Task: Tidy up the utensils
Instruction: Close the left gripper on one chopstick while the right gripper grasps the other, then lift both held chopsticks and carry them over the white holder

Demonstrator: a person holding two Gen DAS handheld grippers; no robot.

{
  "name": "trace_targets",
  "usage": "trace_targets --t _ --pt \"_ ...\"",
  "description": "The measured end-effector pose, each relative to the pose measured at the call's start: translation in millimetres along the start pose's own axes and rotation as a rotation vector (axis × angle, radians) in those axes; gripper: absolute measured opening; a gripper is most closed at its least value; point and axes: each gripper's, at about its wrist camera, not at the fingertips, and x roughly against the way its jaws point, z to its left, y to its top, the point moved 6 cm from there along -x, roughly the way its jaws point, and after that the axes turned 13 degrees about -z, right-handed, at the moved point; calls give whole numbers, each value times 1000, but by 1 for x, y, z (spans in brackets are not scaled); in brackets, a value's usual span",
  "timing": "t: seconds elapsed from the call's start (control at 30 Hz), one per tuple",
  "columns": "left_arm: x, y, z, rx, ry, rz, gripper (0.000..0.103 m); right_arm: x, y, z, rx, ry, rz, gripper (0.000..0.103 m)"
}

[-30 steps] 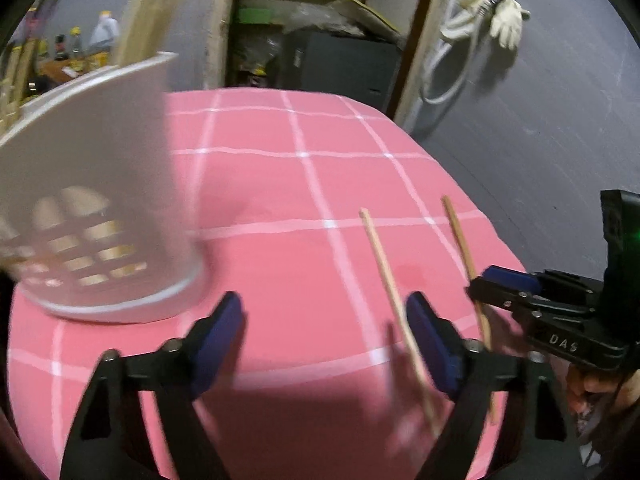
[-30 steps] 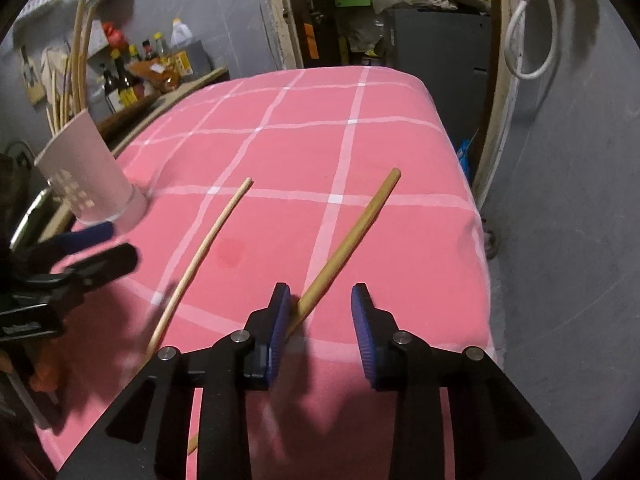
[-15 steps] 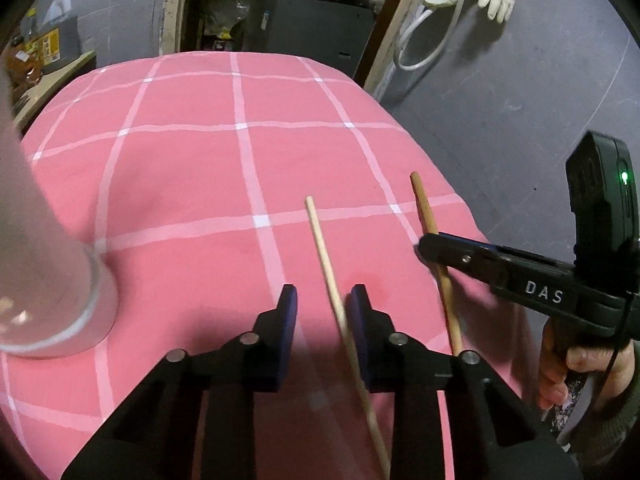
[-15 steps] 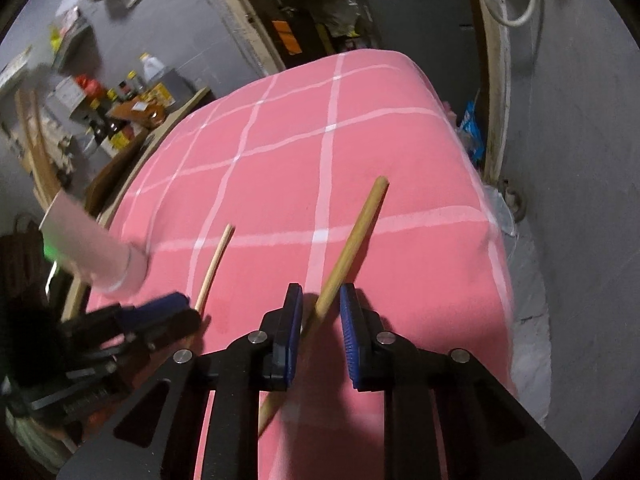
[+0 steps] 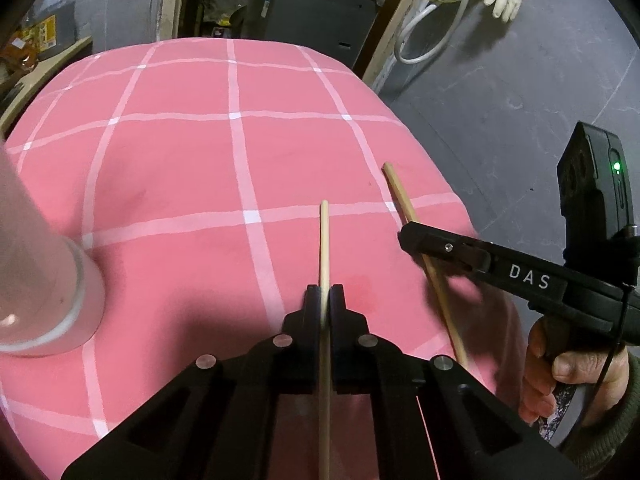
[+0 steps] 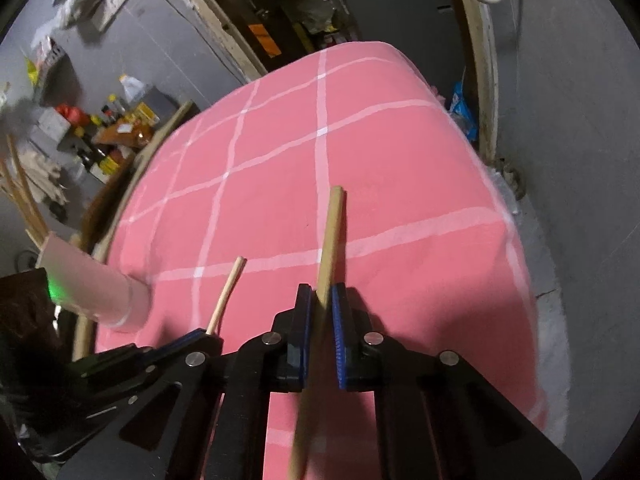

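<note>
In each gripper (image 5: 324,300) (image 6: 321,304), a chopstick (image 5: 324,240) (image 6: 331,236)

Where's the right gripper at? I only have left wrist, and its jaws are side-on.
Observer: The right gripper is shut on the thicker chopstick, with a pad on each side of it.
Operator: Copy. My left gripper has the thinner chopstick. Holder contents? I only see its base.
Observer: The white holder has several wooden sticks standing out of its top.

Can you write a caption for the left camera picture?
Left gripper pinches a chopstick on the pink cloth.
</note>
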Motion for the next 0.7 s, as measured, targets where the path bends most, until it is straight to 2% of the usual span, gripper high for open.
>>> trace_targets --t 0.13,0.27,0.53,0.7 --pt "18 -4 -1 -8 -17 -47 2 16 -11 15 31 54 -20 6" --pt "42 -3 -2 -20 -22 -123 2 42 -16 34 76 115 -94 6" --pt "104 8 -6 -39 3 -388 2 97 -14 81 127 233 -387 6" --pt "146 21 -4 -49 31 -553 2 114 -5 121 196 289 -543 6"
